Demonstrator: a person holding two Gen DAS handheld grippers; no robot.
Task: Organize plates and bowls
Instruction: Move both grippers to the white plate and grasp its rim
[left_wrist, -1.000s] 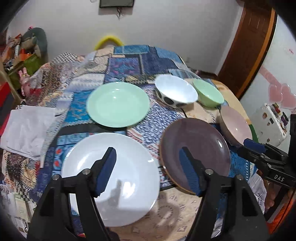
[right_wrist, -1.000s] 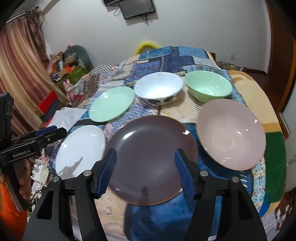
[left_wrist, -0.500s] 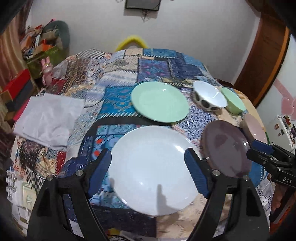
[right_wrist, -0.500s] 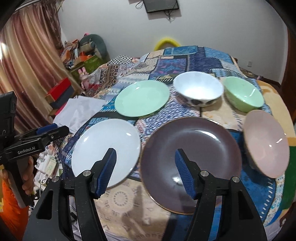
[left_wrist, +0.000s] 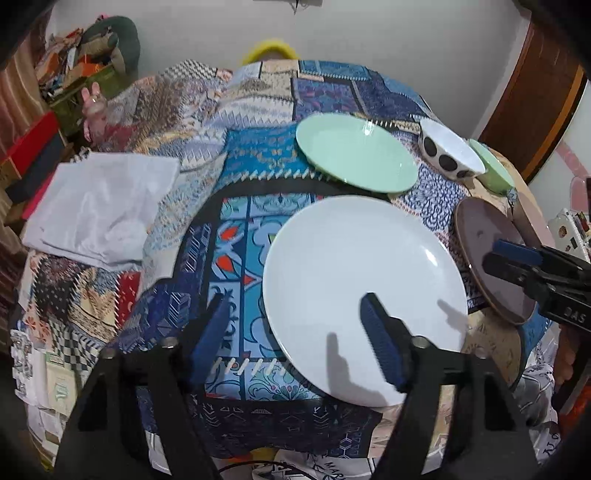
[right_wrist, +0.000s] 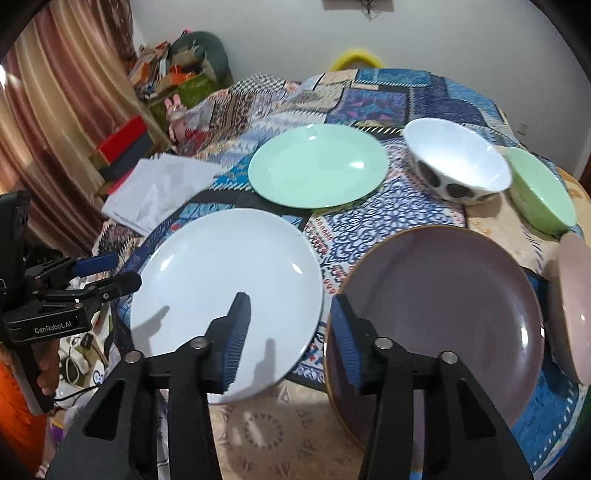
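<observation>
A white plate (left_wrist: 362, 280) lies near the table's front edge. My left gripper (left_wrist: 295, 332) hovers over its left rim with jaws closing; the rim is between the pads, untouched. My right gripper (right_wrist: 290, 332) hangs over the gap between the white plate (right_wrist: 225, 295) and a dark purple plate (right_wrist: 443, 306), its jaws closing on nothing. Behind stand a green plate (right_wrist: 317, 166), a white spotted bowl (right_wrist: 458, 166), a green bowl (right_wrist: 543, 192) and, at the right edge, a pink bowl (right_wrist: 572, 306). Each gripper appears in the other's view: right gripper (left_wrist: 517, 258), left gripper (right_wrist: 96, 273).
A patchwork cloth (left_wrist: 258, 236) covers the round table. A folded white cloth (left_wrist: 99, 206) lies at its left side. Boxes and clutter (right_wrist: 125, 144) stand on the floor beyond the left edge, and a wooden door (left_wrist: 532, 103) is at the right.
Both grippers have moved left and lower, from over the purple plate towards the white plate. The right jaws have narrowed a good deal, the left jaws a little.
</observation>
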